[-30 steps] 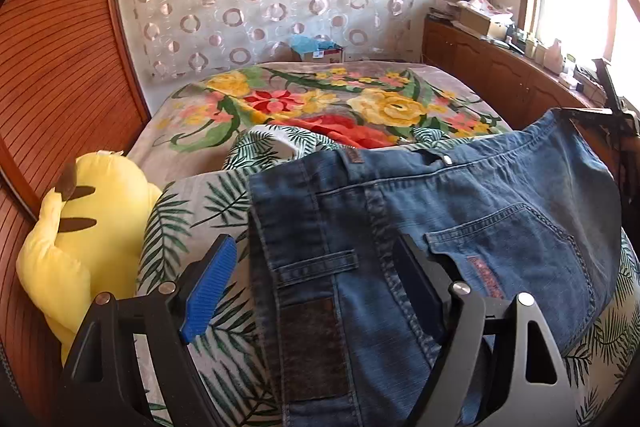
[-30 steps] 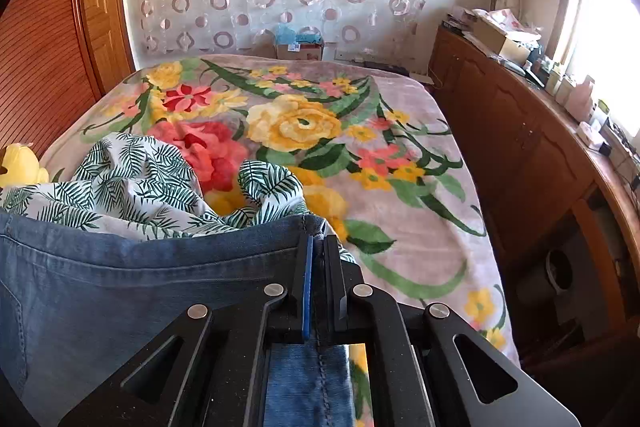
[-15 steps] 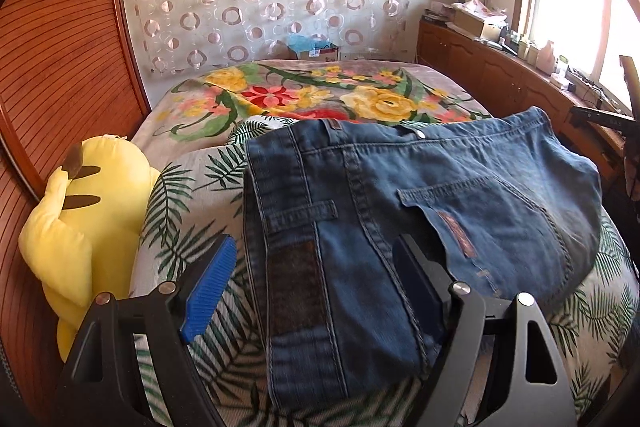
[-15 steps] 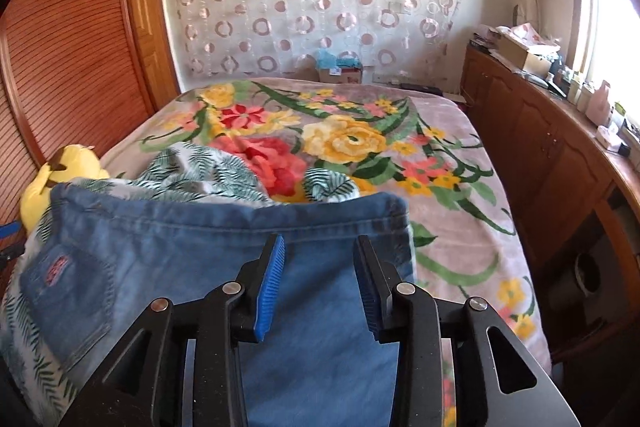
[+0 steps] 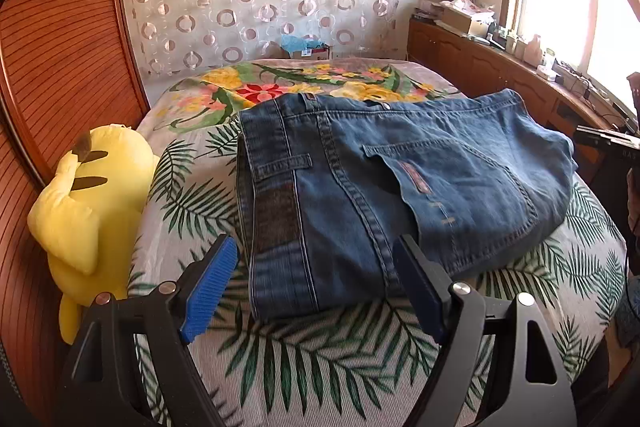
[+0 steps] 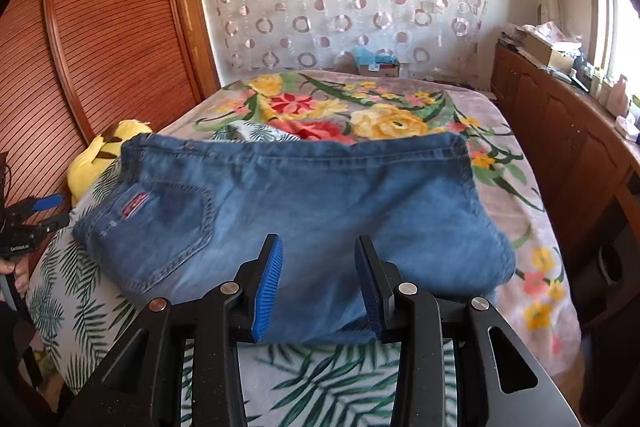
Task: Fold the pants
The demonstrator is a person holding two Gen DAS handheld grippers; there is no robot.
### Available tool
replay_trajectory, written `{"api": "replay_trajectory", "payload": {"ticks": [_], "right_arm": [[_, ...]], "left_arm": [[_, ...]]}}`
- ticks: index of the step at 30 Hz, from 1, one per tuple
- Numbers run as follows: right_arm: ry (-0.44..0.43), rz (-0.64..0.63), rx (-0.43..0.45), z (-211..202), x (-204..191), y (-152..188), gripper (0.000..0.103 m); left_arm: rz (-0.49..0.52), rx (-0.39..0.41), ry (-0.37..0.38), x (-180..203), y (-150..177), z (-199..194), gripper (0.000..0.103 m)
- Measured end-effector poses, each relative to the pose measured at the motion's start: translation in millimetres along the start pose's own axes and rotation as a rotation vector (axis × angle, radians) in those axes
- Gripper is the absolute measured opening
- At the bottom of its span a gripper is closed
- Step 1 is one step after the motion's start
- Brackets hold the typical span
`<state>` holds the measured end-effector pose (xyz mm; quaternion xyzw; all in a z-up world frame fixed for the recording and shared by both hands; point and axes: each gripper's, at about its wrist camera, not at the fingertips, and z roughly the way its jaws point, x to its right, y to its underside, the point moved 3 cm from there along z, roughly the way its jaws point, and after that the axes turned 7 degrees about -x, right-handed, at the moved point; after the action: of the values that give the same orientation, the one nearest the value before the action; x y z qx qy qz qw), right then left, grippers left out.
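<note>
On leaf-print sheet: folded jeans (pocket up); left gripper, right gripper fingers apart, empty.

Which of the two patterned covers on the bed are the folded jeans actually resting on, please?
The jeans rest on the white palm-leaf cover at the near end, not on the floral blanket with yellow and red flowers, which lies beyond them.

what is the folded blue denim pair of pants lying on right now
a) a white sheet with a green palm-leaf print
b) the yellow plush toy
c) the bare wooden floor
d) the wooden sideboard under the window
a: the folded blue denim pants rest flat on the white sheet with green palm-leaf print, which shows around their near edge in both wrist views.
</note>
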<state>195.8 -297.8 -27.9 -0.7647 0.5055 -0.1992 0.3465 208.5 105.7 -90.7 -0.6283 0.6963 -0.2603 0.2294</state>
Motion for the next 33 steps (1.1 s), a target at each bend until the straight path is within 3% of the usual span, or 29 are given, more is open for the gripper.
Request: {"api": "replay_trajectory", "payload": {"ticks": [8,17,26,33], "right_arm": [[-0.053,0.013,-0.011,-13.1,-10.9,31.3,0.039],[-0.106,-0.041,-0.074,2.8,-26.8,37.2,0.043],[-0.147,-0.043,-0.144,30.9,-38.6,33.8,0.043],[-0.150,-0.038,-0.149,41.9,-39.7,24.9,0.043]], "left_arm": [[0.006,0.006,-0.002,5.2,15.7,-18.5,0.081],[-0.001,-0.023,-0.014,-4.5,24.3,-5.5,0.081],[-0.020,-0.095,0.005,-22.5,31.2,25.5,0.064],[-0.027,-0.139,0.022,-26.9,32.3,40.7,0.052]]}}
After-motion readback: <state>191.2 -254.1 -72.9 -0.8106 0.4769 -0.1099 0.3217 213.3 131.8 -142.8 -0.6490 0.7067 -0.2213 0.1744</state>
